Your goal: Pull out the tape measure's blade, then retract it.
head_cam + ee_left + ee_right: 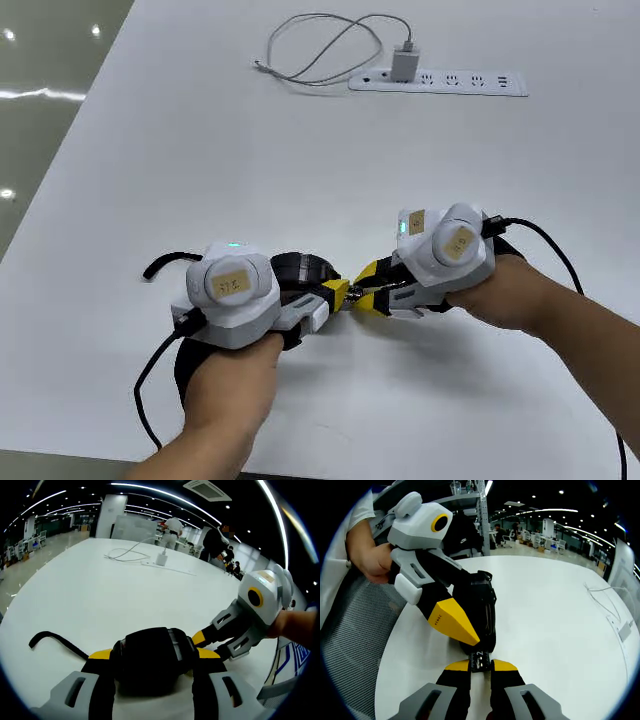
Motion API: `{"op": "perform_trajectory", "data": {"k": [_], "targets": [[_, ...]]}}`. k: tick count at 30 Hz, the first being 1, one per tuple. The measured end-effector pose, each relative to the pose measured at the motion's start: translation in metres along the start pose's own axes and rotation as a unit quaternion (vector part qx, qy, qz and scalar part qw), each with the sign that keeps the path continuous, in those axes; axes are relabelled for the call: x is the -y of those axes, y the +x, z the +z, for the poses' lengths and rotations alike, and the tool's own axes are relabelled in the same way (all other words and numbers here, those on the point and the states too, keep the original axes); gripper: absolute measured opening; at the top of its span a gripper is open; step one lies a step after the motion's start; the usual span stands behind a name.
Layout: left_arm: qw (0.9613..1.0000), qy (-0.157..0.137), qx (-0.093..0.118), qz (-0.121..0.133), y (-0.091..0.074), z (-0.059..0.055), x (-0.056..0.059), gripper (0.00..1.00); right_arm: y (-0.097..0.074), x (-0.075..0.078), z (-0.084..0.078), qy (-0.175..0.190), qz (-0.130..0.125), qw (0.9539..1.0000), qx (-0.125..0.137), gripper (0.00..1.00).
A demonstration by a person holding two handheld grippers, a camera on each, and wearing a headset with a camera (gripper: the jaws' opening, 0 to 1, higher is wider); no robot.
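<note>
A black tape measure rests on the white table, and my left gripper is shut on its case. In the left gripper view the case sits between the yellow-tipped jaws of the left gripper. My right gripper meets it from the right, tips almost touching the case. In the right gripper view the right gripper is shut on the blade's tip, with only a short piece out of the tape measure. The case's black wrist strap trails to the left.
A white power strip with a charger and a looped white cable lies at the far side of the table. The table's left edge runs diagonally. People stand beyond the table.
</note>
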State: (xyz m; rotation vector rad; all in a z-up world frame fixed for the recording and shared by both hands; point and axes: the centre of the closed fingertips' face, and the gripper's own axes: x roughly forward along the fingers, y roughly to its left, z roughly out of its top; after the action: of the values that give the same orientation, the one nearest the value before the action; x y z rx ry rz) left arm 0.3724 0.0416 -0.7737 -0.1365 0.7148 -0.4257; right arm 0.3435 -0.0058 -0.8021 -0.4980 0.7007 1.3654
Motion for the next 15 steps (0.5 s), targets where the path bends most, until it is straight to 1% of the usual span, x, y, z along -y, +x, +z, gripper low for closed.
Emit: {"op": "perform_trajectory", "data": {"k": [5, 9, 15], "targets": [[1.0, 0.0, 0.001, 0.0, 0.0001, 0.0, -0.0001, 0.58, 0.0046, -0.0001, 0.0046, -0.002, 0.0, 1.0, 0.003, 0.11], [1.0, -0.001, 0.002, 0.0, 0.0, 0.0001, 0.0, 0.58, 0.0045, 0.0001, 0.0042, 0.001, -0.001, 1.0, 0.004, 0.11], [1.0, -0.001, 0.003, -0.001, 0.0001, 0.0, 0.0001, 0.59, 0.0055, 0.0004, 0.0043, -0.004, -0.003, 1.0, 0.004, 0.11]]}}
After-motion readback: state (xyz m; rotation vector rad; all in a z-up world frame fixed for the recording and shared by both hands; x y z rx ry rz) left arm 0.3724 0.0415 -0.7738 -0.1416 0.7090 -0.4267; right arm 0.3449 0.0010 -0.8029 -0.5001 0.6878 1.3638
